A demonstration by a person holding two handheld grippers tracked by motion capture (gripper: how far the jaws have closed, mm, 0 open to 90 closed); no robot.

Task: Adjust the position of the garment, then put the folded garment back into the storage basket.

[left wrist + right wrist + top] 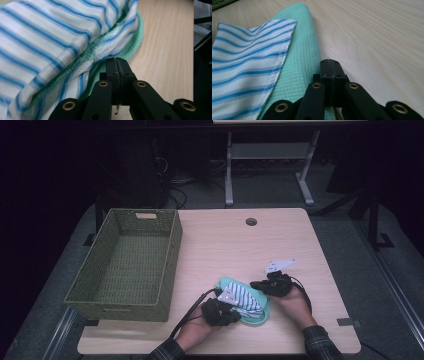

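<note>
The left gripper [231,314], its two black jaws pressed flat together, sits at the near edge of a small pile of cloth on a pale wooden table [280,240]. In the left gripper view the closed tips [117,65] meet the hem where the striped cloth [50,42] lies over the green cloth [132,45]; whether any fabric is pinched between the jaws cannot be told. The right gripper [256,284] comes in from the far right side of the same pile, jaws likewise clenched together. In the right gripper view its tips [330,68] rest low against the green waffle-weave fabric [302,55], with the white-and-blue striped piece [244,60] lying on top, just to the left; again, a grasp on the cloth cannot be confirmed.

From the high view, the pile lies near the front of the table, a little right of centre, between the two hands. The striped cloth [244,296] sits atop the green cloth [262,316], whose rim shows around it. A grey three-cornered plate [278,265] rides above the right gripper. Cables trail back from both tools toward the person's plaid sleeves [320,342].

Well apart to the left stands a green woven basket [172,260], open-topped, with a handle slot in its far wall. A round hole [251,221] marks the table's far edge.
</note>
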